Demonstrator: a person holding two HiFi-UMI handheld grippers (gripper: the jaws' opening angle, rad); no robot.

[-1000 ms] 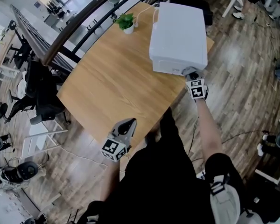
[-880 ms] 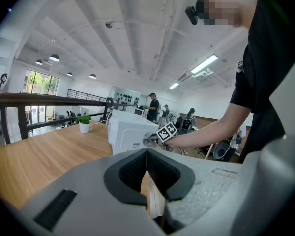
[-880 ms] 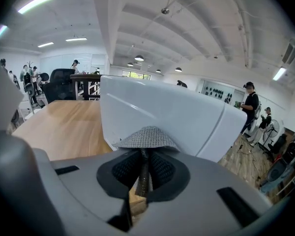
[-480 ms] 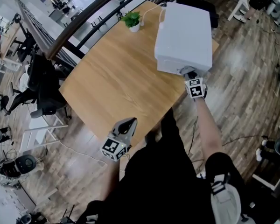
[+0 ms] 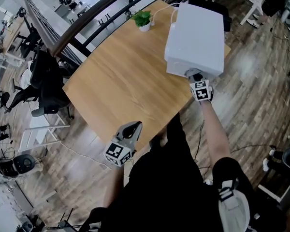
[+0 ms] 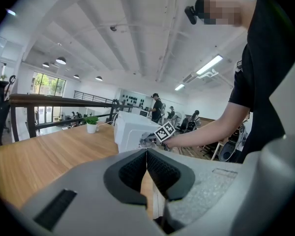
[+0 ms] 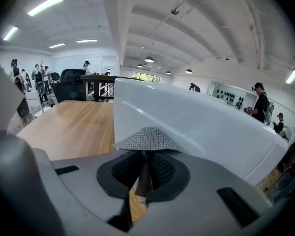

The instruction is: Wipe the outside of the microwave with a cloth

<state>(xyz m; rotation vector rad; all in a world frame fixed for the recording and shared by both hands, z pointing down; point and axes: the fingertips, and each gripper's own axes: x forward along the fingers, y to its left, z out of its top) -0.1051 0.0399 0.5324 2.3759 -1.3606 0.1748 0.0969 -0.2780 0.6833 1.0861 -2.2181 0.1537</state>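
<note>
Both tongs are closed: right tongs (image 7: 145, 173) on cloth (image 7: 146, 139) against microwave (image 5: 195, 33), left tongs (image 6: 146, 160) empty.

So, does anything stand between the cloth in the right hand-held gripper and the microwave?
Nothing visible does. The right hand-held gripper is shut on the cloth, and the cloth looks pressed against the microwave on its white side wall, with no object between them.

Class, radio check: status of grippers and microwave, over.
Right gripper shut on cloth, cloth against microwave near face. Left gripper shut, empty, by table edge. Nothing blocking.
</note>
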